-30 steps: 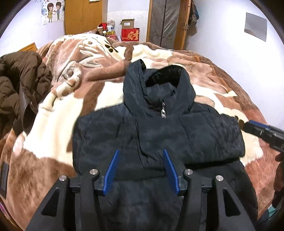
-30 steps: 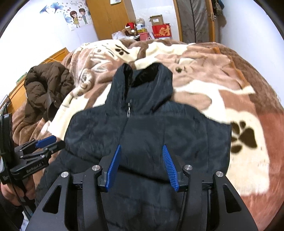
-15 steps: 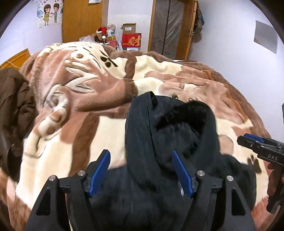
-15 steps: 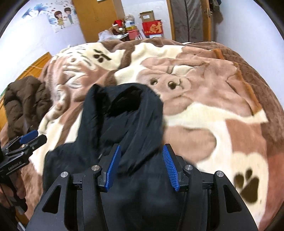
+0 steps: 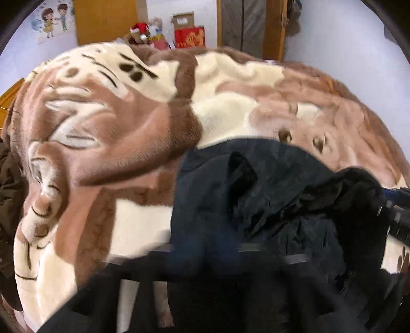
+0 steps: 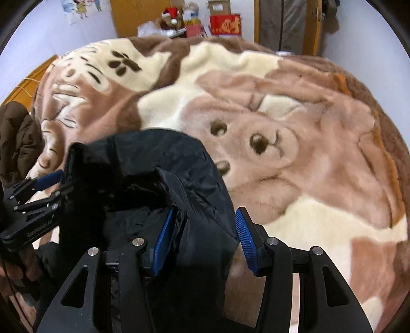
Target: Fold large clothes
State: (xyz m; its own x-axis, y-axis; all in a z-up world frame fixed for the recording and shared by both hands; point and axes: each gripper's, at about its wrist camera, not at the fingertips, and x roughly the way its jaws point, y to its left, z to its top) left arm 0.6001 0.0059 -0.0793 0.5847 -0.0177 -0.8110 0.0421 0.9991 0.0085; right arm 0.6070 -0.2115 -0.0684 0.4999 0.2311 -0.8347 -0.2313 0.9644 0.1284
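Since half a second ago both cameras have pushed forward over the black jacket (image 6: 143, 164), whose hood now bunches at lower centre of each view instead of lying flat. The blanket (image 6: 294, 133), brown and cream with a cartoon bear face, fills most of both frames on the bed. The jacket lies on it, lower left in the right wrist view, lower right in the left wrist view. A brown coat (image 6: 15, 135) sits at the left edge. The right tongs (image 6: 203, 238) stand wide, hood fabric between the blue pads, not pinched. The left tongs (image 6: 55, 183), at left in that view, touch the hood's edge; their own camera is blurred, so I cannot tell their state. White lettering on them is too blurred to read, as is the gold writing on the red box (image 6: 225, 24) at the top.
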